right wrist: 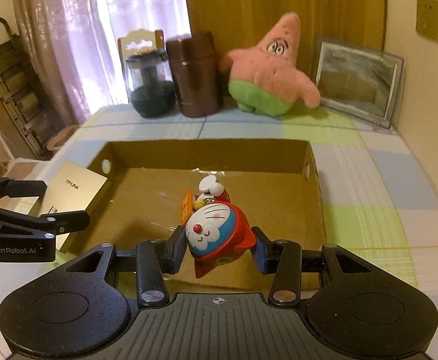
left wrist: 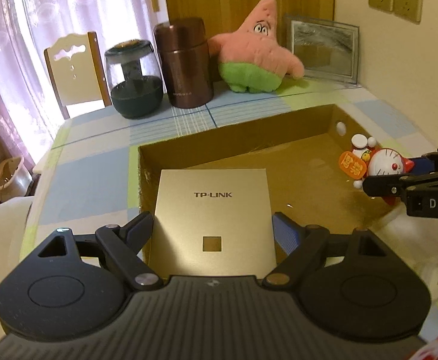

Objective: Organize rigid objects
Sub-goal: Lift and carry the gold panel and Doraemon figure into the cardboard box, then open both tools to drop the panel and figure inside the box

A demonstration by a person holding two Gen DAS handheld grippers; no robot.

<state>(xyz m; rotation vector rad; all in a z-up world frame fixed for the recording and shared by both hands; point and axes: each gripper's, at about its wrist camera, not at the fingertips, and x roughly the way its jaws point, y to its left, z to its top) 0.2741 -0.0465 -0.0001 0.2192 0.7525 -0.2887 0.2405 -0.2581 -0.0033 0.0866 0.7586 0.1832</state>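
Observation:
A shallow cardboard box (left wrist: 237,129) (right wrist: 206,147) lies open on the checked table. My left gripper (left wrist: 212,228) is shut on a gold TP-LINK device (left wrist: 212,210) and holds it over the box's left near edge; it also shows in the right wrist view (right wrist: 74,189). My right gripper (right wrist: 217,246) is shut on a red and blue Doraemon figurine (right wrist: 215,234), lying on its back over the box's near side. The figurine also shows at the right of the left wrist view (left wrist: 381,165), held by the right gripper (left wrist: 399,177).
Along the table's back stand a dark glass jar (left wrist: 133,81), a brown metal canister (left wrist: 185,66), a pink star plush (left wrist: 258,51) and a framed picture (left wrist: 321,48). A chair (left wrist: 74,69) stands behind the table's left side.

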